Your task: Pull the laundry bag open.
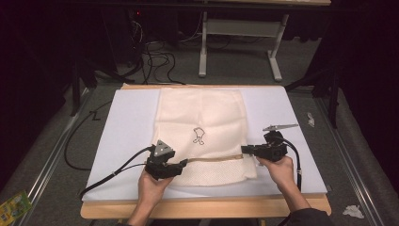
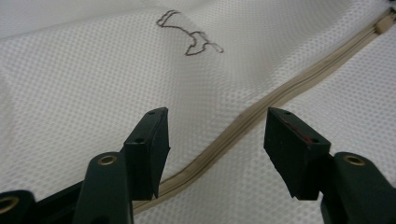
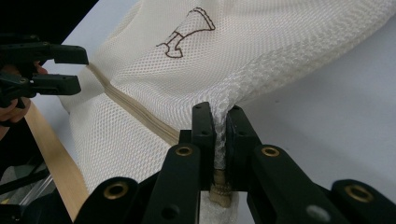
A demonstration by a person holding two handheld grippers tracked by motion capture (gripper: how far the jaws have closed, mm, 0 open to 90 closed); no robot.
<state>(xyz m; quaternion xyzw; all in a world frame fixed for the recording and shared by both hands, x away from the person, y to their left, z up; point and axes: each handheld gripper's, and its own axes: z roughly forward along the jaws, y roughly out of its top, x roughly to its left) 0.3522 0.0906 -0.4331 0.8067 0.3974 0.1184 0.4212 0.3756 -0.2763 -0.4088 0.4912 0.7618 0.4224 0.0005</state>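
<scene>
The mesh bag (image 1: pixel 202 136) is lying mid-frame on the table (image 1: pixel 291 113). The right gripper (image 3: pixel 219 135) is pinching its edge; the left gripper (image 2: pixel 215 149) is gaping over the zipper (image 2: pixel 261 109), probably about to clamp it.

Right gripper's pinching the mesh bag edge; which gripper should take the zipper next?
Probably the left gripper: its jaws stand open astride the zipper. The right gripper is shut on the mesh bag, holding its edge.
</scene>
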